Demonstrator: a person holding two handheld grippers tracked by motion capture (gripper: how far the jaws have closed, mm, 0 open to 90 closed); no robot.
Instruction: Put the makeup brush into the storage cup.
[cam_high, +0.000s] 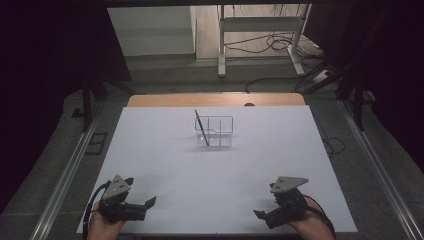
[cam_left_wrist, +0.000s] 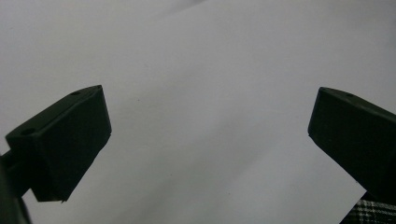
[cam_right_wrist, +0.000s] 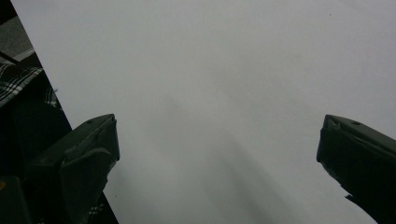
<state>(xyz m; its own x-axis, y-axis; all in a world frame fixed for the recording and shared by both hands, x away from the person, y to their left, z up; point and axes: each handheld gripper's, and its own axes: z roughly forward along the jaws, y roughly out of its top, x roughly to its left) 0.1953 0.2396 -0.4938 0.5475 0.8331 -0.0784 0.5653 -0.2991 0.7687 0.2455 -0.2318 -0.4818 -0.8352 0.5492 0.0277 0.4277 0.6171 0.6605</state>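
While both grippers sit low at the near edge of the white table (cam_high: 165, 165), the clear plastic organizer (cam_high: 215, 131) stands well apart from them, far up the board near its middle and roughly between the two hands. A dark, thin stick-like object (cam_high: 201, 127), perhaps a pen, leans tilted in the organizer's left compartment, its top end rising above the rim.

The left gripper (cam_high: 148, 203) lies at the near left corner, held in the person's hand, jaws pointing right across the table. Seen from the left gripper view, its jaws stand wide apart with nothing but bare white surface between them. The right gripper (cam_high: 260, 215) lies at the near right corner, pointing left toward the other; the right gripper view shows its jaws likewise spread wide and holding nothing.

The organizer's walls are transparent and faint, so the exact number of compartments is hard to make out, and the leaning object is too small to identify with certainty. Both forearms are cut off by the bottom edge of the high view. A scrap of checked fabric (cam_left_wrist: 373, 212) shows at the corner of the left gripper view.
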